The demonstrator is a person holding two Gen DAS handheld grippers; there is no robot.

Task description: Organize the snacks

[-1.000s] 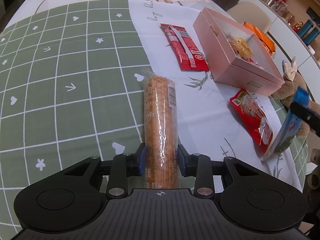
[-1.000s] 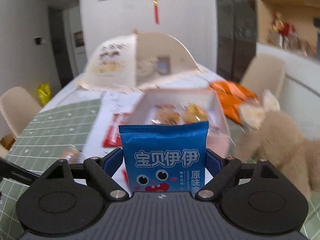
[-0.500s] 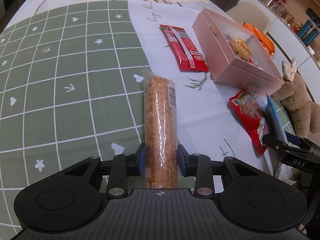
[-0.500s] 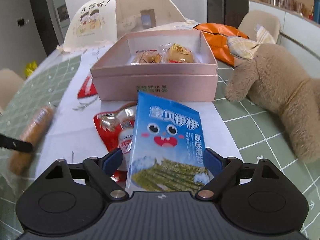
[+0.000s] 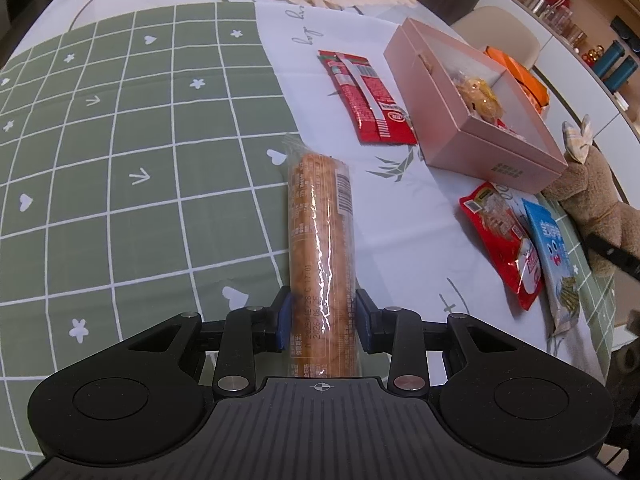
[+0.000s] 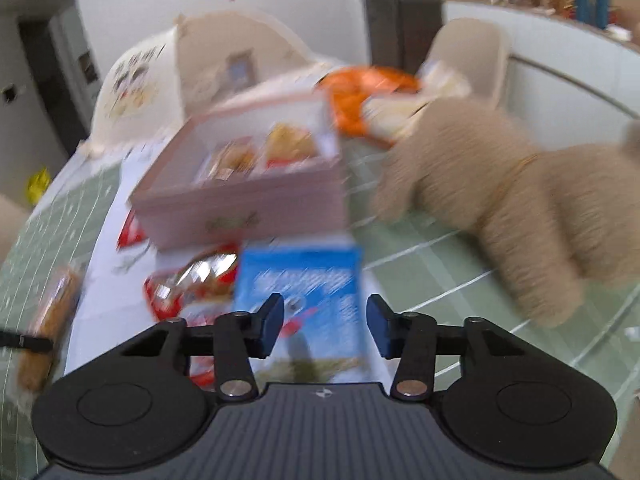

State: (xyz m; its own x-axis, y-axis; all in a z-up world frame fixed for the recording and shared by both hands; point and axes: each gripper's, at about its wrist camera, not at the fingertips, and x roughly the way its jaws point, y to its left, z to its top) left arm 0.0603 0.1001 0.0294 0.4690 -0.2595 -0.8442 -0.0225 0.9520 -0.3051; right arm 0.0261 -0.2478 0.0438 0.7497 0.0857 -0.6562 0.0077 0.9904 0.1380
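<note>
My left gripper [image 5: 323, 322] is shut on the near end of a long orange biscuit roll [image 5: 320, 236] in clear wrap that lies on the tablecloth. My right gripper [image 6: 325, 324] is open and empty, lifted a little above the blue snack bag [image 6: 300, 300], which lies flat on the table beside a red snack packet [image 6: 188, 288]. The blue bag [image 5: 554, 256] and red packet [image 5: 502, 240] also show at the right of the left wrist view. The open pink box [image 5: 472, 100] holds a few wrapped snacks. The right wrist view is blurred.
Two red stick packets [image 5: 366, 100] lie left of the pink box. A brown plush toy [image 6: 520, 208] lies right of the box and an orange bag [image 6: 360, 100] behind it. A cream food cover [image 6: 168, 80] stands at the far end. Chairs stand around the table.
My right gripper has let go of the blue bag, opened, and drawn back and up from it. The bag now lies flat. My left gripper has kept still on the biscuit roll.
</note>
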